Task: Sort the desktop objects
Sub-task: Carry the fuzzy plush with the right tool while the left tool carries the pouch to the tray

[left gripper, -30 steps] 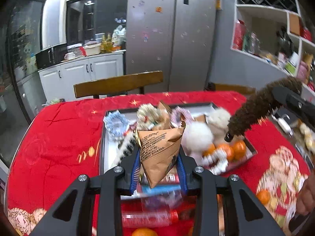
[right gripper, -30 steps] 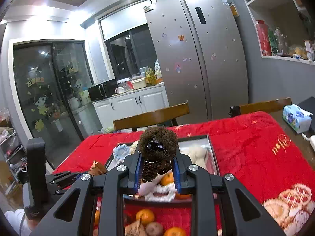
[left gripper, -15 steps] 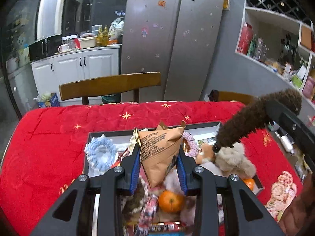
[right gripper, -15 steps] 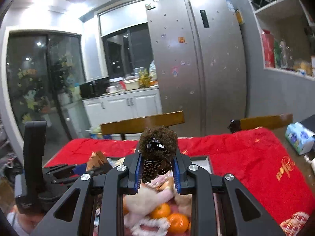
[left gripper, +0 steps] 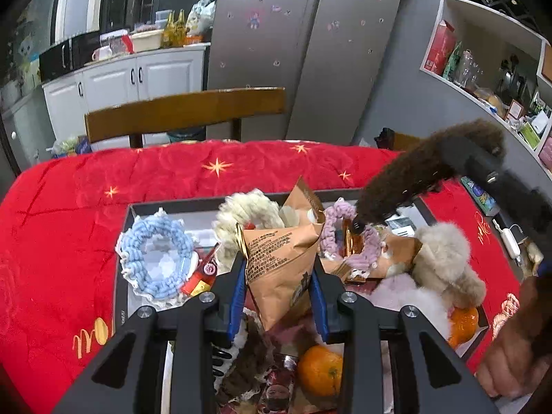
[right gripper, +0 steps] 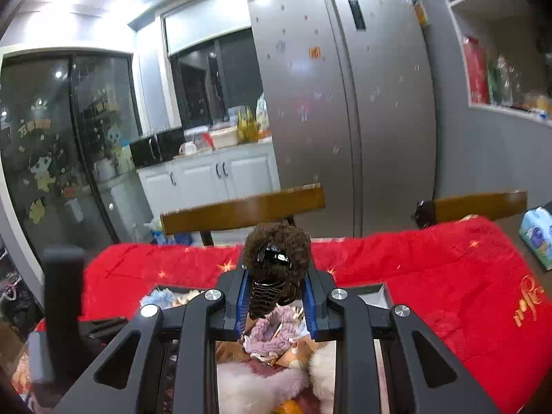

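Observation:
My left gripper (left gripper: 278, 284) is shut on a brown paper snack bag (left gripper: 281, 265) and holds it over the grey tray (left gripper: 121, 296). My right gripper (right gripper: 276, 302) is shut on a brown fuzzy hair clip (right gripper: 276, 255), also over the tray (right gripper: 383, 293). In the left wrist view the clip (left gripper: 414, 176) hangs above a pink scrunchie (left gripper: 336, 215). The tray holds a blue scrunchie (left gripper: 138, 245), a cream scrunchie (left gripper: 248, 207), a beige plush claw clip (left gripper: 445, 262) and oranges (left gripper: 319, 372).
The tray lies on a table with a red cloth (left gripper: 62, 214). A wooden chair (left gripper: 186, 110) stands behind the table, a fridge (left gripper: 310, 45) beyond it. A tissue pack (right gripper: 538, 234) and a white charger (left gripper: 509, 241) lie at the table's right edge.
Both grippers have moved forward over the tray with their loads still held. The tray's far end and the scrunchies now lie closer under the left gripper.

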The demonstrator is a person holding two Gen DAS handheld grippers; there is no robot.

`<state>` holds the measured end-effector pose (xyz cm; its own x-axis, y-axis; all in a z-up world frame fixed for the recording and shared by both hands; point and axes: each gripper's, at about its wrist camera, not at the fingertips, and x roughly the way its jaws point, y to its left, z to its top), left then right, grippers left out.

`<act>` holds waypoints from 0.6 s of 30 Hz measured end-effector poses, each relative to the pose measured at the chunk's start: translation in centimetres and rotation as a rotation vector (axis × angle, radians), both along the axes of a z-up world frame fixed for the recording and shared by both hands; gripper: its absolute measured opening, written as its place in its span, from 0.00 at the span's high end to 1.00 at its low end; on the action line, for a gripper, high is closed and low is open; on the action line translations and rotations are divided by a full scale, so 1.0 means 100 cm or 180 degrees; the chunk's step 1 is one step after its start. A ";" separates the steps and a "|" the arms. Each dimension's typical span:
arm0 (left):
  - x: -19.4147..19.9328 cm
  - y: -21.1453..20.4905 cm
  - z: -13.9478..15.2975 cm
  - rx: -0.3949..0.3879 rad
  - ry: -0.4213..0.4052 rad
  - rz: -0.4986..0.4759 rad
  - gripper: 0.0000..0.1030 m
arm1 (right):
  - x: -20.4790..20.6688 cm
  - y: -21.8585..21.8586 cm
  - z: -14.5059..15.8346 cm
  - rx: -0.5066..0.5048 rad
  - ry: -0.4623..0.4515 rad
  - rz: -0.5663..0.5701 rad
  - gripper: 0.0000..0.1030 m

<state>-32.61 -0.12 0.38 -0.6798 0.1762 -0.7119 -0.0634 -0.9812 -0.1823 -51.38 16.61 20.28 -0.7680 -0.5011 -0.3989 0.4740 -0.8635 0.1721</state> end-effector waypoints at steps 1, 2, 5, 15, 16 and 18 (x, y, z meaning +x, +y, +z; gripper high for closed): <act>0.000 -0.001 -0.002 -0.0021 -0.0026 0.0035 0.67 | -0.005 0.000 -0.006 -0.0016 -0.0042 0.0003 0.76; 0.000 -0.001 -0.003 -0.0032 -0.0038 0.0031 0.67 | -0.009 -0.001 -0.012 0.0028 -0.0090 0.0003 0.76; 0.000 0.000 -0.004 -0.0070 -0.0038 0.0029 0.67 | -0.019 -0.002 -0.026 0.0088 -0.0230 -0.0023 0.76; 0.004 0.000 -0.006 -0.0083 -0.0058 0.0041 0.67 | -0.025 -0.004 -0.034 0.0183 -0.0313 0.0018 0.76; 0.004 0.000 -0.006 -0.0096 -0.0055 0.0040 0.67 | -0.024 -0.005 -0.034 0.0198 -0.0296 0.0007 0.76; 0.004 0.001 -0.006 -0.0104 -0.0052 0.0034 0.67 | -0.022 -0.005 -0.033 0.0217 -0.0280 -0.0002 0.76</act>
